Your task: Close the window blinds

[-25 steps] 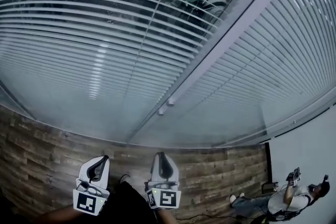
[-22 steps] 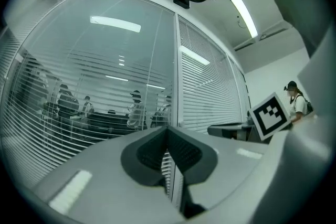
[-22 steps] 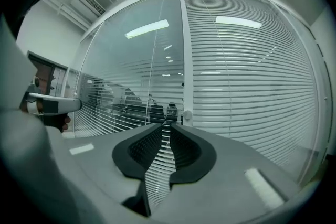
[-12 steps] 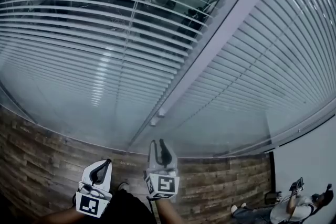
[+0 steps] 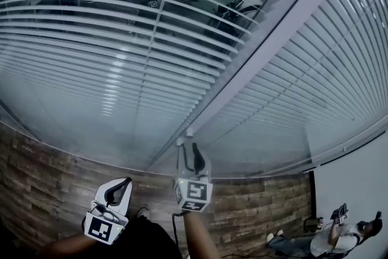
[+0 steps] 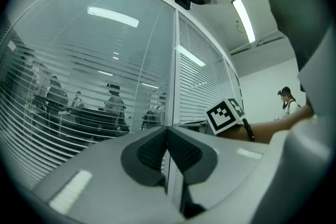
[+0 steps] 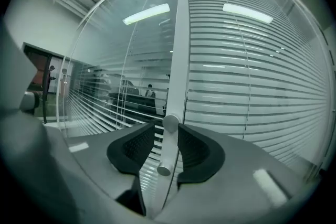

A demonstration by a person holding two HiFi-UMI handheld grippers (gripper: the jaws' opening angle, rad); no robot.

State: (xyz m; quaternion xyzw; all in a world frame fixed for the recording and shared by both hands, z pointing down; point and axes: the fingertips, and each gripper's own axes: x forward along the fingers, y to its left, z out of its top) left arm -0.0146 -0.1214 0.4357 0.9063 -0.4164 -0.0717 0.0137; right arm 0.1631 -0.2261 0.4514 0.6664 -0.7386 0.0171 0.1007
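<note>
R gripper (image 7: 166, 127) jaws just opening, blinds knob (image 7: 165, 150) btwn them | L gripper (image 6: 168, 131) clenched, empty

Left tool (image 5: 124, 182) low, jaws together, empty. Right tool (image 5: 189, 145) held farther out, jaws just been opening, now apart either side of blind knob (image 7: 169, 123), pads clear.

The wood-plank floor (image 5: 48, 179) runs across the bottom of the frame and meets the foot of the glass wall (image 5: 91, 124) in a curved line. At lower right a person (image 5: 330, 241) sits on it beside a white wall (image 5: 357, 179).
</note>
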